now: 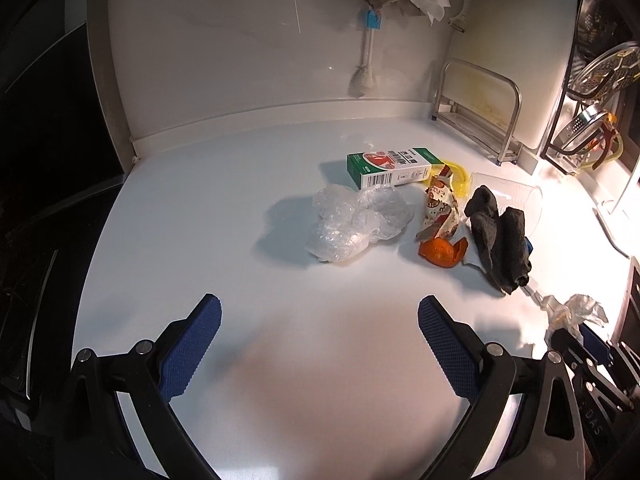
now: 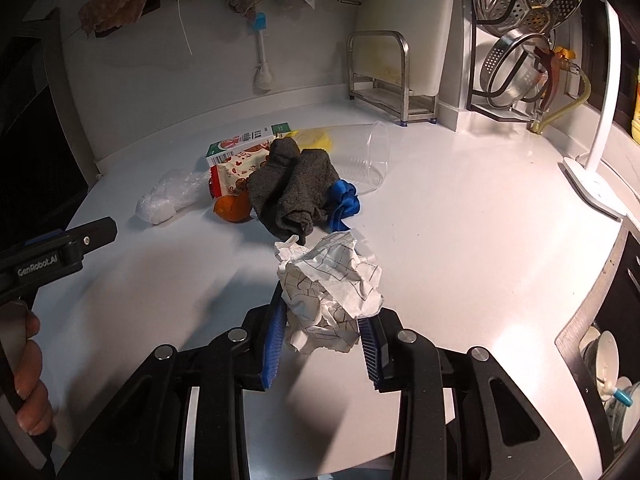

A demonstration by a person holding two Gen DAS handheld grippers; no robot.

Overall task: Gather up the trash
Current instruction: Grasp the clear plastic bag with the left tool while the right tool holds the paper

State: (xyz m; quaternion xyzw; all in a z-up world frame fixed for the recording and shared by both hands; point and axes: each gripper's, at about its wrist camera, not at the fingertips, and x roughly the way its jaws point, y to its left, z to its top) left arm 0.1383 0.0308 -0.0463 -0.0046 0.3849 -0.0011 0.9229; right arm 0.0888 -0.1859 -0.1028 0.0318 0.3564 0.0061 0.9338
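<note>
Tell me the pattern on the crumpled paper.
White crumpled paper with thin dark lines; clearest in the right wrist view.

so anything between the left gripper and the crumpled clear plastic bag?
Nothing visible. The left gripper is open over bare countertop, and the crumpled clear plastic bag lies straight ahead with only white surface between.

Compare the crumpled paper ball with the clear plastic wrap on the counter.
The crumpled paper ball is opaque white with printed lines; the clear plastic wrap is see-through and unprinted. The paper ball is clamped between the right tongs and off the counter; the plastic wrap lies loose on the counter, untouched. Both are crumpled.
</note>
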